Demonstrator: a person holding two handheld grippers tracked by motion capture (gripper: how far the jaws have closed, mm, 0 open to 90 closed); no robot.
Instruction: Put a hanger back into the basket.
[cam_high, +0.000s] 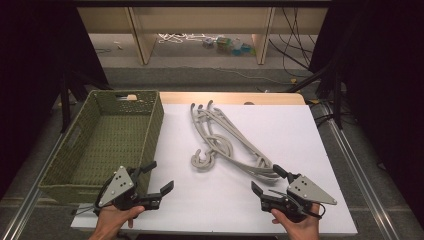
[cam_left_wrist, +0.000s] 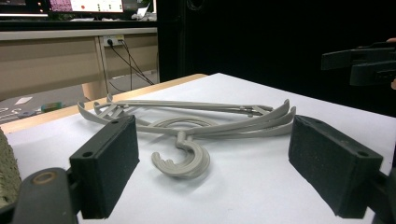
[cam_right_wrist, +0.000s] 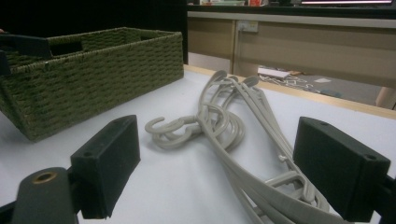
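Left gripper (cam_high: 159, 179) hovers with jaws spread wide, empty, by the green woven basket (cam_high: 153, 131). Grey hangers (cam_high: 225, 142), stacked and interlocked, lie mid-table. Right gripper (cam_high: 267, 181), jaws likewise wide and empty, sits just beside their near end. Risk: hooks tangle, so lifting one may drag the rest.

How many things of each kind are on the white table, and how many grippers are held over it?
Grey plastic clothes hangers, stacked in one pile: the hooks suggest 3, but the exact count is hard to tell
Green woven rectangular basket: 1
Black hand-held grippers: 2, the left gripper and the right gripper, both with fingers open
Total: about 6
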